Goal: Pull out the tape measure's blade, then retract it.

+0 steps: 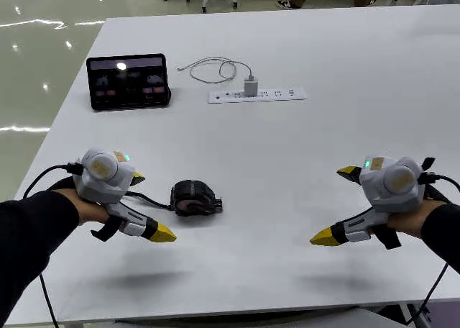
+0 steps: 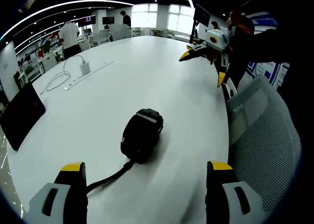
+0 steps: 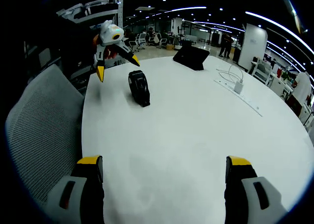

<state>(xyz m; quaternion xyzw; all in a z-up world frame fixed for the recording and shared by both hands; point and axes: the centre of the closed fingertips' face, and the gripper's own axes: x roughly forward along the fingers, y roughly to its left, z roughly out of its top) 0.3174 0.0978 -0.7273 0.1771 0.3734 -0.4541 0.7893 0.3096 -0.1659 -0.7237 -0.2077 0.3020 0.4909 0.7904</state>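
Left gripper (image 1: 151, 206), which we are holding low over the near side of the white table (image 1: 323, 148), is spreading its yellow-tipped jaws wide around nothing. Just to its right the black tape measure (image 1: 194, 198) is lying on the tabletop, blade not yet drawn out, its dark strap trailing back toward that gripper. Well apart, further right, we are holding the right gripper (image 1: 336, 204) equally wide and empty, tips pointing inward at the tape. Behind, a dark tablet (image 1: 128, 81) is standing propped, and a power strip (image 1: 273, 95) is carrying a white charger (image 1: 250, 87).
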